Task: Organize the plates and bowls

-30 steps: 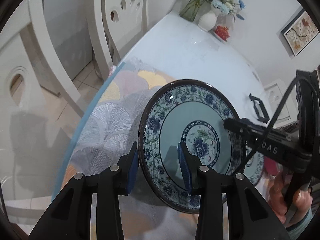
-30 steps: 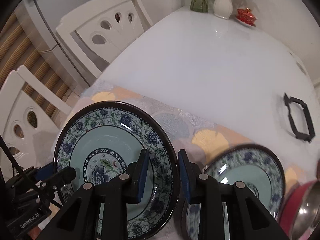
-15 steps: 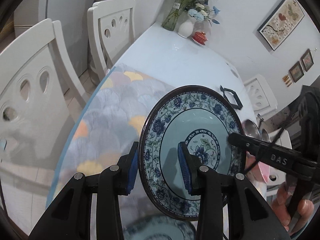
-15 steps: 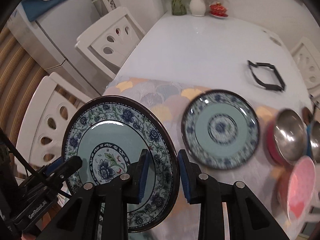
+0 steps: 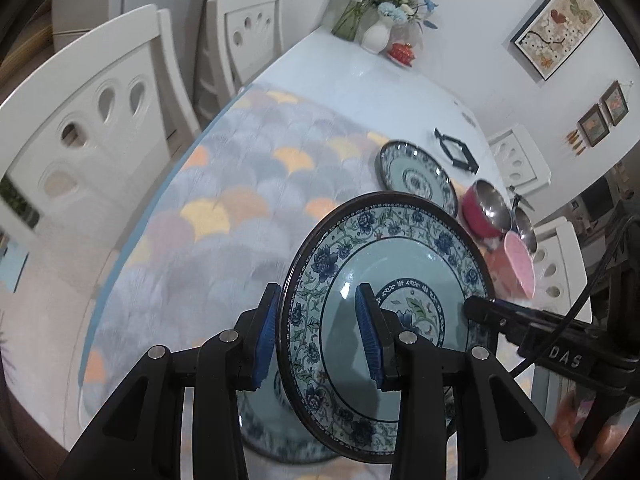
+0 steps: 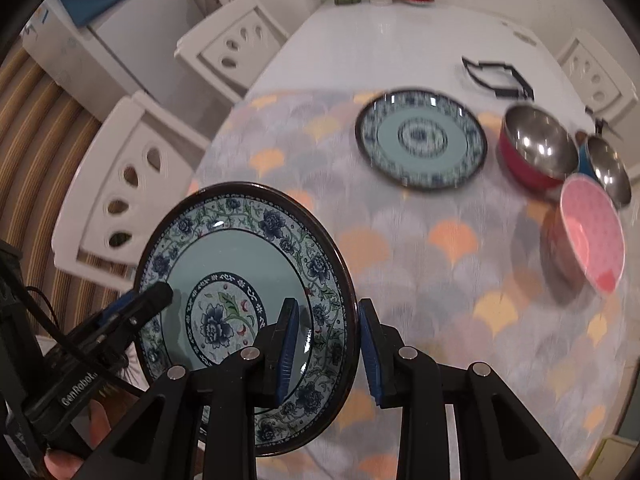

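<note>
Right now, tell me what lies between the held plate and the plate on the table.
In the right wrist view, only bare patterned tablecloth lies between the held plate and the resting plate.

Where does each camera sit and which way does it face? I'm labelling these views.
Left wrist: on the left hand-held gripper, looking down along its fingers at the held plate and the table; the right hand-held gripper shows at right.
Right wrist: on the right hand-held gripper, looking down over the same plate, with a hand at lower left.
Both share the held plate, a second plate, the bowls and the flower vase.
</note>
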### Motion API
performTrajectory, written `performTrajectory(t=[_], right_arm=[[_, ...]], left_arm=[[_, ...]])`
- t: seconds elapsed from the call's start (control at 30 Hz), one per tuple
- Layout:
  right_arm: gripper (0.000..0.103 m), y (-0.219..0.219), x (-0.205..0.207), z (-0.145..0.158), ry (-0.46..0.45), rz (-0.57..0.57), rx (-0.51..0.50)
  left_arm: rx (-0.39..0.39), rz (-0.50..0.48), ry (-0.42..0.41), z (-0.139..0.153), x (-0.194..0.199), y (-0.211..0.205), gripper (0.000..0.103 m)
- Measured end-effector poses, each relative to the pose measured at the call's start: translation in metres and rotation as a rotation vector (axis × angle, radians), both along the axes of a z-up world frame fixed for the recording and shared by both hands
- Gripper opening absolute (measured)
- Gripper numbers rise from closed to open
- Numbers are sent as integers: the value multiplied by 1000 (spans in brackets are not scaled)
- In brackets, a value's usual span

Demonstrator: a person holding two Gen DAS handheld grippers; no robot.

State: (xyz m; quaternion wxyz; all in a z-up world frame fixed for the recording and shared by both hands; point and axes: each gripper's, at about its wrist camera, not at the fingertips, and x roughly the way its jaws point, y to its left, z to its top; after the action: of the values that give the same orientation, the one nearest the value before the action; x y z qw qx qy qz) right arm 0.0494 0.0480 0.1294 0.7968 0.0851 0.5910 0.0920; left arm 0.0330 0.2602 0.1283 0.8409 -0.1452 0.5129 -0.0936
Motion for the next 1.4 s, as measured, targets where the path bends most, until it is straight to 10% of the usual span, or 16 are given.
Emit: performTrajectory(t=[0.6,1.4], right_arm=[[30,33,-66,-76,158,96,-35],[31,52,-47,-103,177,94,-142]], left_arm=[[66,72,78,-62,-79,24,34],[140,32,59,-84,-35,16,34]])
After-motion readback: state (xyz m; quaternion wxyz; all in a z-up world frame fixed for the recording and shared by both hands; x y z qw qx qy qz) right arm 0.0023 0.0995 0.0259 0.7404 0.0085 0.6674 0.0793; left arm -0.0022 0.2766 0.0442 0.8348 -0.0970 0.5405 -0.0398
